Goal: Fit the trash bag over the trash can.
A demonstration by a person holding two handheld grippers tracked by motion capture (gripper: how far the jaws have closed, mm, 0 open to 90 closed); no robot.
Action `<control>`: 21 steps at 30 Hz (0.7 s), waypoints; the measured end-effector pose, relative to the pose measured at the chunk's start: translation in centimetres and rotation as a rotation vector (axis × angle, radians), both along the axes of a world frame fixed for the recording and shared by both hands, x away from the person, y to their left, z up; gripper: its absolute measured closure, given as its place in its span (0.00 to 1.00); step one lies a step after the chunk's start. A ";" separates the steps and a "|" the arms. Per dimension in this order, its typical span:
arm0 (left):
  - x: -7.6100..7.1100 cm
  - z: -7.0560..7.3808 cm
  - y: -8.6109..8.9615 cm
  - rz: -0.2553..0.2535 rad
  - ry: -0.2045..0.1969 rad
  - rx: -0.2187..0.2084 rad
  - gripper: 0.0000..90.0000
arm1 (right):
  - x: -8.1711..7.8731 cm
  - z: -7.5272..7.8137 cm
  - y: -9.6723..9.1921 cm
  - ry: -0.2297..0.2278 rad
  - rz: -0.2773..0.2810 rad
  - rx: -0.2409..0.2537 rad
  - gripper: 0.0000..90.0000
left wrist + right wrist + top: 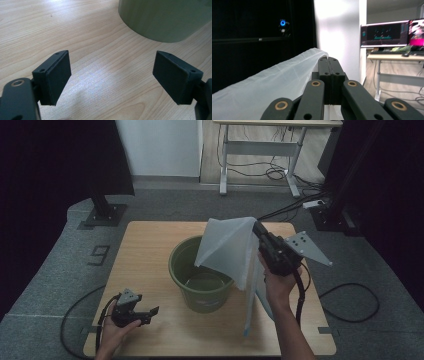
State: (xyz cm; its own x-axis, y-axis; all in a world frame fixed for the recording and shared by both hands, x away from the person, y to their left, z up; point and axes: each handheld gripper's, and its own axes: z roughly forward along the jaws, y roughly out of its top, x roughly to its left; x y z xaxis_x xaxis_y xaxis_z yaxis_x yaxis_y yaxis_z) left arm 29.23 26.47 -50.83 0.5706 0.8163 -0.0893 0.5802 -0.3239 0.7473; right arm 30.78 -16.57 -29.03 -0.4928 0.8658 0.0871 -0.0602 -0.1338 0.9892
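White plastic bag (230,247): pinched in right gripper (259,229), over green bucket (200,275). Left gripper (150,313): jaws wide, empty, at bucket's 8 o'clock.

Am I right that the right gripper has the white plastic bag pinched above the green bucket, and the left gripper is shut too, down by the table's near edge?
Not quite: the left gripper is open, its jaws standing wide apart over bare table in the left gripper view. The rest holds: the right gripper pinches the white plastic bag above the green bucket.
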 end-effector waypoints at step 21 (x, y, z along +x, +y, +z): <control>0.0 0.1 0.0 -0.012 0.006 -0.005 0.17 | 0.7 -2.7 3.7 0.041 0.038 -0.084 0.99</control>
